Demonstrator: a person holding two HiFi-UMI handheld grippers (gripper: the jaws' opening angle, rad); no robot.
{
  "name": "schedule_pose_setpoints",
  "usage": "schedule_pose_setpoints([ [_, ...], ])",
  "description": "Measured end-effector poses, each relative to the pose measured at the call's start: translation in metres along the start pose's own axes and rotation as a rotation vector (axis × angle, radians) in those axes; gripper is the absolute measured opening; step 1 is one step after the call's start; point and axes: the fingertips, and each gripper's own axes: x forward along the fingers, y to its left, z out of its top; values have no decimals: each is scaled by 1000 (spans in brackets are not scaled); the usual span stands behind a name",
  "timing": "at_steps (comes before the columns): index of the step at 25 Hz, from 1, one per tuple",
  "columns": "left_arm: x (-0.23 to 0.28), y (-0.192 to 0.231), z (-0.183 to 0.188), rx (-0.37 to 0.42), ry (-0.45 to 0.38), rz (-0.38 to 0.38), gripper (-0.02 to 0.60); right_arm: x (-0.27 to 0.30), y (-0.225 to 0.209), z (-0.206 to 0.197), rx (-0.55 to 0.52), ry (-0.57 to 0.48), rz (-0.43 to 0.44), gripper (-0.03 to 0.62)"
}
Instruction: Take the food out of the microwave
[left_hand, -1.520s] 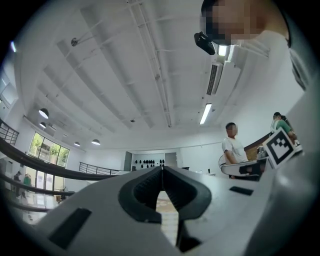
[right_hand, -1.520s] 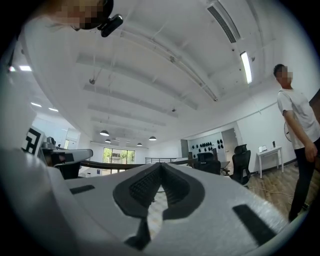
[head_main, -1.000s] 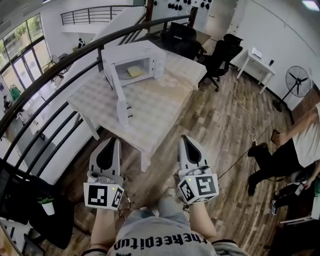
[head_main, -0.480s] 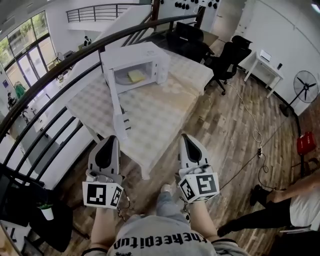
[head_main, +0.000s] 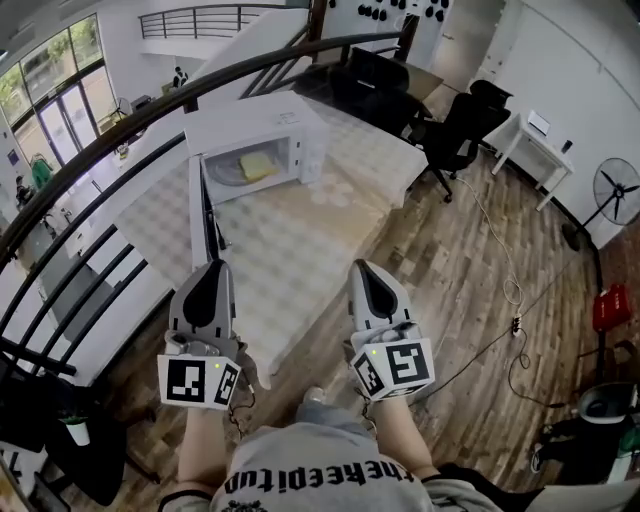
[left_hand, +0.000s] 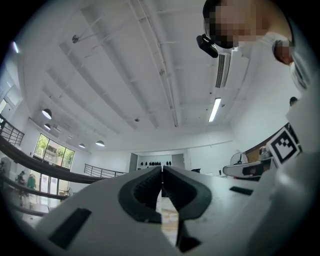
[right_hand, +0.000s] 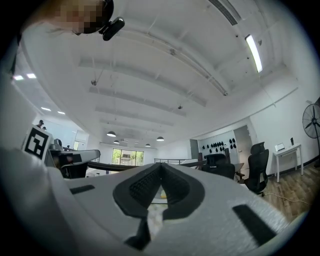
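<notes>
A checked surface lies beyond the fingers. Its open microwave holds yellow food, perhaps bread, well ahead. The left gripper and right gripper have closed, empty fingers. This looks like the approach step: next, close in and open the fingers.

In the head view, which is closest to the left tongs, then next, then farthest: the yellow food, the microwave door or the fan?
1. The microwave door, open, just ahead of the left tongs.
2. The yellow food, inside the microwave, farther back.
3. The fan, far right across the room.
</notes>
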Motion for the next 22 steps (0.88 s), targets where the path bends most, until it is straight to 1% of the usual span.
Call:
schedule_pose_setpoints([
  [6, 48, -17, -7, 14, -13, 44, 11, 28, -50, -2, 3, -8, 37, 5],
  [12, 78, -27, -23, 28, 0, 76, 11, 48, -89, -12, 27, -11, 51, 5],
  [18, 98, -34, -38, 34, 27, 78, 11, 60, -109, -27, 48, 8, 59, 5],
  [22, 113, -30, -53, 29, 56, 80, 11, 72, -116, -39, 59, 30, 63, 5],
])
